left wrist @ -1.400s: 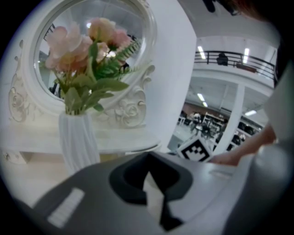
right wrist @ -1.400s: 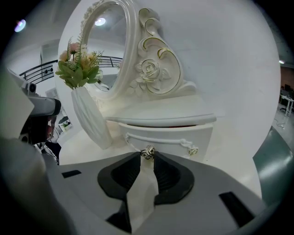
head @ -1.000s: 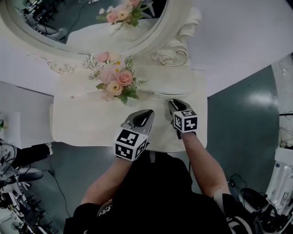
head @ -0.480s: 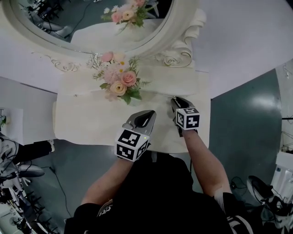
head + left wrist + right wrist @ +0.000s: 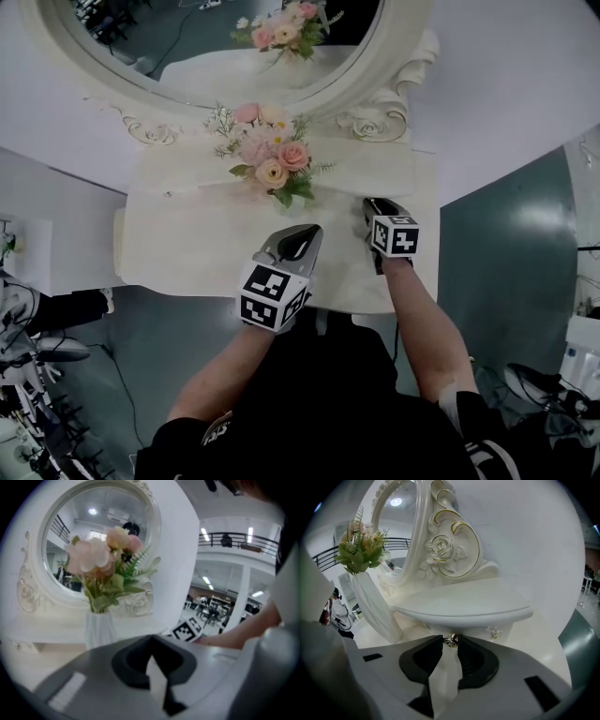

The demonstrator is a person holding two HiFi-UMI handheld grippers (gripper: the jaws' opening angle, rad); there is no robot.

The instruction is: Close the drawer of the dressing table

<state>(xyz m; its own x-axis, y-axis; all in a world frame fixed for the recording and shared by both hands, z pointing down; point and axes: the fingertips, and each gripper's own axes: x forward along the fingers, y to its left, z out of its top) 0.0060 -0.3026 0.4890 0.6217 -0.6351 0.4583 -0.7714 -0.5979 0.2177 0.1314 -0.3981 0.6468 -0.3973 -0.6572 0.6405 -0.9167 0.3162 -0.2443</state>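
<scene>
The white dressing table carries an oval mirror and a raised shelf at its back. A small drawer front sits tucked under that shelf, with a little metal knob. My right gripper reaches to the shelf's right end. The knob sits between its pad tips, which still touch it while the jaws are opening. My left gripper hovers over the middle of the tabletop, shut with nothing in it.
A white vase of pink flowers stands just left of the right gripper. The teal floor lies to the right of the table. Cables and stands crowd the lower left.
The head view has swung, so the table sits further right in the picture. My left gripper drifted slightly over the tabletop. The right gripper stays at the shelf's drawer.
</scene>
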